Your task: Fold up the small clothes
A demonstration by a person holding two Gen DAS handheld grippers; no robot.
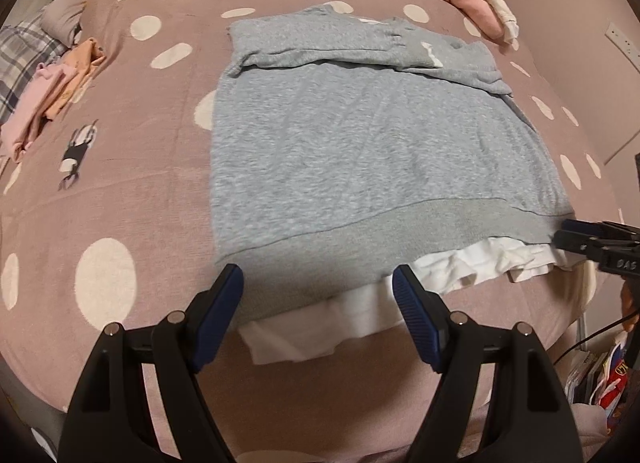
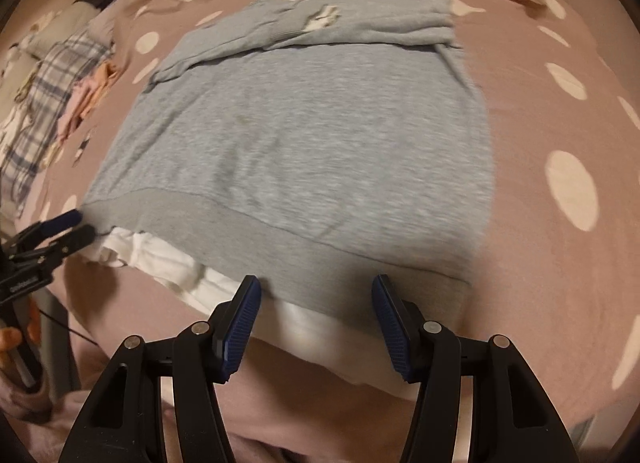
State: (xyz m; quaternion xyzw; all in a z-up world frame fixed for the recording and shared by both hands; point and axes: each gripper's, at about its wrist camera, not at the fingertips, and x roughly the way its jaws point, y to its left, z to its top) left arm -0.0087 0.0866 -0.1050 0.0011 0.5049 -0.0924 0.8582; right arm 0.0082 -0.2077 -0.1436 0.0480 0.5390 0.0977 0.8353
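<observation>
**Operator:** Both tools hang just over the near hem of the grey sweatshirt. My left tool has its jaws spread wide, nothing between the pads. My right tool is parted somewhat narrower, also empty, hovering above the hem band.

**Observer:** Where does the garment sit?

**Operator:** Flat on the bed, across the pink spotted cover, hem towards me, sleeves folded over the chest at the far end. A white layer pokes out from under the hem on the near side.

**Observer:** What worries you?

**Operator:** That white layer. If I pinch too low I judge I'd catch only it, or only the grey band, and the two would slide apart as I lift. Pinching too deep could grab the bed cover as well and drag it along. The folded sleeves look loose, so a quick lift might spill them.

**Observer:** And the fabric itself?

**Operator:** Soft heathered grey knit, fairly smooth with faint creases, and a plainer ribbed band along the hem. Other clothes lie heaped at the far left, well apart.
</observation>
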